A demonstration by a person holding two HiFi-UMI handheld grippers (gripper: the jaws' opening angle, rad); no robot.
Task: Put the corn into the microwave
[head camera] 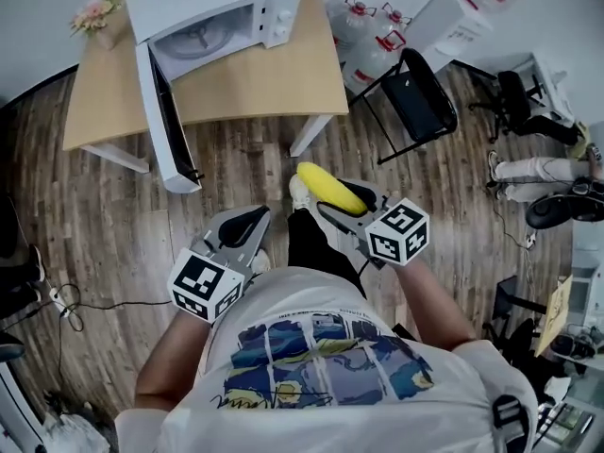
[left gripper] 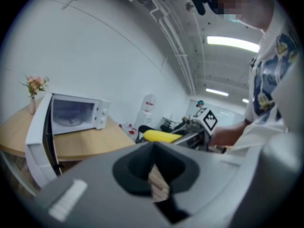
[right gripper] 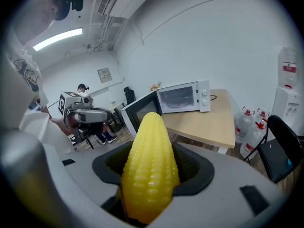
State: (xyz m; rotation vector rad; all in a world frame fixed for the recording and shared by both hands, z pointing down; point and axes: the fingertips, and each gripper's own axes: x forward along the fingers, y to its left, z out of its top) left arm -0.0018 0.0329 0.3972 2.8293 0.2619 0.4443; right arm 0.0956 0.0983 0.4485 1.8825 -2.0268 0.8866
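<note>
Right claw [right gripper: 149, 184]: clamped on the corn [right gripper: 149, 167], which lies lengthwise between the jaws with its tip pointing towards the microwave [head camera: 212, 17]
Where the corn is: held in the air above the wooden floor [head camera: 236, 159], near the surface [head camera: 274, 78] but not over it; outside the microwave
Left claw [left gripper: 154, 177]: jaws drawn together, seemingly with nothing between them, only a thin slit showing; held low, close to the person's body
Microwave: white, standing on the surface; its door [head camera: 162, 111] swung open, turntable [head camera: 203, 38] visible inside
Flowers [head camera: 94, 12]: at the surface's corner, beside the microwave
Nearby: black chair [head camera: 420, 97] and water bottles [head camera: 363, 22] to the right of the surface
</note>
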